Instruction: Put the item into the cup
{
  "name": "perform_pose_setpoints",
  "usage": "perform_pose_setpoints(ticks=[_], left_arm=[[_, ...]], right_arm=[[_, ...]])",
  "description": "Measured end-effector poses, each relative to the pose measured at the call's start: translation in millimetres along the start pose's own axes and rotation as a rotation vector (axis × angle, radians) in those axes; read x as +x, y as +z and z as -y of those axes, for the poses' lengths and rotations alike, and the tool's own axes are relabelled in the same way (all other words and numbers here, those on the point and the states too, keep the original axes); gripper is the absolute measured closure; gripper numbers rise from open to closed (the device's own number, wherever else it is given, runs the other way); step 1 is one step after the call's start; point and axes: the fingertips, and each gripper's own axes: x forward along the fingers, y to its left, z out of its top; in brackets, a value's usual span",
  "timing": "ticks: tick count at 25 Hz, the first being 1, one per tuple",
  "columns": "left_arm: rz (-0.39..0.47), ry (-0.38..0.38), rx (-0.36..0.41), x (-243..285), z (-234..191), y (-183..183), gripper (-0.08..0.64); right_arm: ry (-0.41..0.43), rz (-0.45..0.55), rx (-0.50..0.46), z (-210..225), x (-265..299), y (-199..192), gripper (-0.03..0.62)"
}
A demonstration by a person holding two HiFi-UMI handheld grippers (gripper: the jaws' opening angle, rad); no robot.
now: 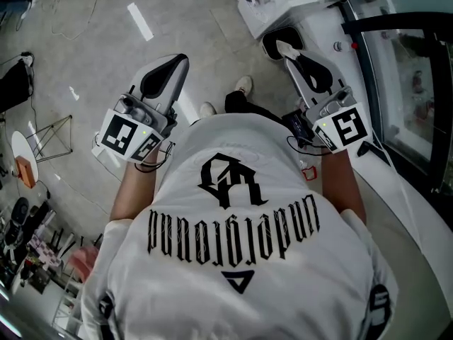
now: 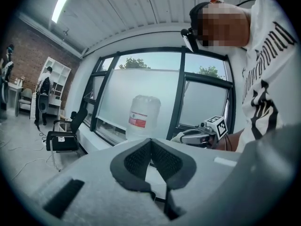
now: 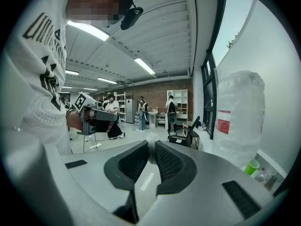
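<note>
Plainly, a small white item sits pinched between the pads of the right gripper, whose jaws stand narrow, closed on it with only its pale sliver between them. In the right gripper view the green cup stands well apart from the item, low at about four o'clock, at the foot of a large clear water jug with a red label. In the head view that gripper points toward one o'clock, over a white ledge. The left gripper has its jaws drawn together at the tips with nothing between them; it is held at ten o'clock, over the grey floor. The person's white printed T-shirt fills the lower middle.
</note>
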Motion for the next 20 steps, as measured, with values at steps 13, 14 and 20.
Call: perform_pose_setpoints(ticks=[13, 14, 20], left_arm=[[-0.013, -0.059, 0.028, 100.8, -3.4, 20.1, 0.548], [-0.015, -0.068, 0.031, 106.3, -5.2, 20.5, 0.548], [-0.029, -0.173, 0.045, 138.7, -23.5, 31.8, 0.548]], right_arm=[[-0.054, 0.023, 0.008, 89.6, -15.0, -4.9, 0.538], [-0.063, 0.025, 0.010, 93.4, -15.2, -5.5, 0.538], [-0.160, 0.020, 0.035, 112.6, -8.7, -1.8, 0.537]])
